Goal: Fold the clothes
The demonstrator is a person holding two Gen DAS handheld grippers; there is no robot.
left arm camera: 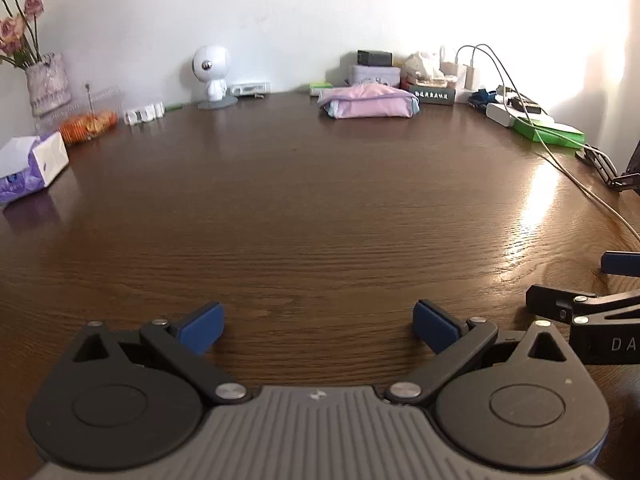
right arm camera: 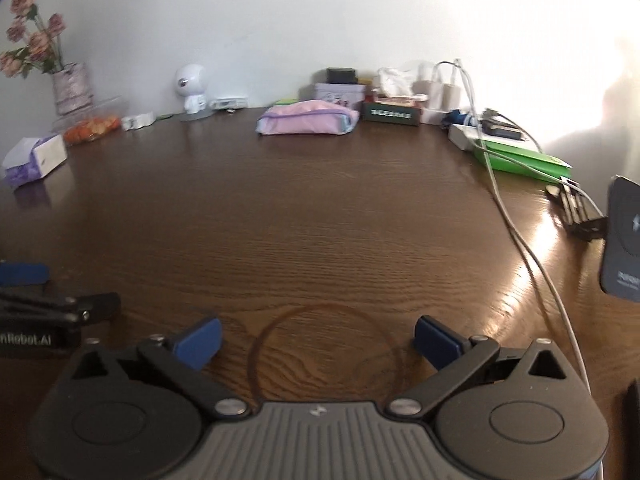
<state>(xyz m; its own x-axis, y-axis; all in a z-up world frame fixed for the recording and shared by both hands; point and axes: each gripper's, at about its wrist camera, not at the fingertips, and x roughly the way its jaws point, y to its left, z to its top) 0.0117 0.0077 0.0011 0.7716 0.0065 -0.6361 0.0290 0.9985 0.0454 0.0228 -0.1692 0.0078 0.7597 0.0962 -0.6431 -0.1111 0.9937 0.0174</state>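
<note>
A folded pink garment with a pale blue edge [left arm camera: 370,101] lies at the far side of the dark wooden table [left arm camera: 300,208], by the wall. It also shows in the right wrist view [right arm camera: 306,120]. My left gripper [left arm camera: 318,326] is open and empty, low over the near part of the table. My right gripper [right arm camera: 318,340] is open and empty, just to the right of the left one. Part of the right gripper [left arm camera: 580,308] shows at the right edge of the left wrist view. Part of the left gripper [right arm camera: 56,308] shows at the left edge of the right wrist view.
Along the wall stand a vase of flowers [left arm camera: 46,80], a tissue box [left arm camera: 30,168], a white figurine [left arm camera: 212,74], boxes and chargers [left arm camera: 460,76]. A green box [right arm camera: 520,160] and white cables [right arm camera: 520,240] lie at the right. A phone stand [right arm camera: 624,240] stands at the far right.
</note>
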